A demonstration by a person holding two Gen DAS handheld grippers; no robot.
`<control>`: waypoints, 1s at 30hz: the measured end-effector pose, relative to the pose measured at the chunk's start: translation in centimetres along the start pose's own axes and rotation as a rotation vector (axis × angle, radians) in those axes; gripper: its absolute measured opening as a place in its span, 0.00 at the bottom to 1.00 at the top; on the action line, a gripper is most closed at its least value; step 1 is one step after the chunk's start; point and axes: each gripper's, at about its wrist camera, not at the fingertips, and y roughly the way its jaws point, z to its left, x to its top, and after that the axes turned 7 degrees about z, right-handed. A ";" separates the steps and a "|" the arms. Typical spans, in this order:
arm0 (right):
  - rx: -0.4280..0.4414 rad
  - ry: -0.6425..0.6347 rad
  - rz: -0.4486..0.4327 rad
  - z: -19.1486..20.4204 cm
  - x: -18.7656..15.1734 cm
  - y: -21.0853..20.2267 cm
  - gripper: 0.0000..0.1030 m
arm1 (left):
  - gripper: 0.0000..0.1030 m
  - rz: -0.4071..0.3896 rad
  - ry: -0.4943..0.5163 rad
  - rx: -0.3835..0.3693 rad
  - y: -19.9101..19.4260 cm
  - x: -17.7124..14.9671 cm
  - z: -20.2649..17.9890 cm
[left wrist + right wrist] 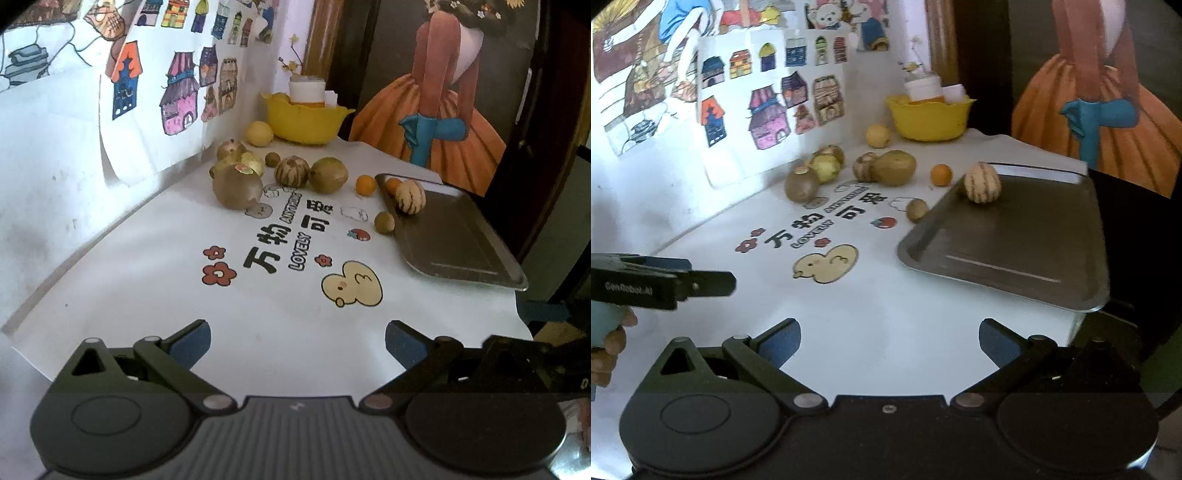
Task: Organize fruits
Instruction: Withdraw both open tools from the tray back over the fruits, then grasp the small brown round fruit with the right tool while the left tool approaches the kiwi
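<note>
A metal tray (pixel 458 240) (pixel 1015 236) lies at the right of the white table, with a striped melon (pixel 410 197) (pixel 982 182) at its far end. Loose fruits lie at the back: a brown kiwi (pixel 237 187) (pixel 801 184), a second striped melon (pixel 291 171), a green-brown fruit (pixel 328 175) (pixel 894 168), a small orange (pixel 365 184) (pixel 940 174), a small round brown fruit (pixel 384 222) (pixel 916 209) and a lemon (pixel 259 133) (pixel 877 135). My left gripper (pixel 297 345) is open and empty over the near table; it also shows in the right wrist view (pixel 713 282). My right gripper (pixel 889 343) is open and empty.
A yellow bowl (pixel 304 120) (pixel 931 116) with white containers stands at the back. Drawings of houses hang on the wall at left (pixel 177 92). A picture of a woman in an orange dress leans at the right (pixel 436 118). The table's right edge runs beside the tray.
</note>
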 end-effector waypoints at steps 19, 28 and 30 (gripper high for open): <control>0.022 -0.128 0.028 0.3 3.7 3.6 0.99 | 1.00 0.028 -0.016 0.037 1.5 1.6 1.7; 0.028 -0.142 0.052 0.3 5.4 5.9 0.99 | 1.00 0.047 -0.026 0.065 3.4 3.1 3.2; 0.032 -0.157 0.049 0.4 5.8 6.4 0.99 | 1.00 0.045 -0.026 0.063 3.8 3.5 3.6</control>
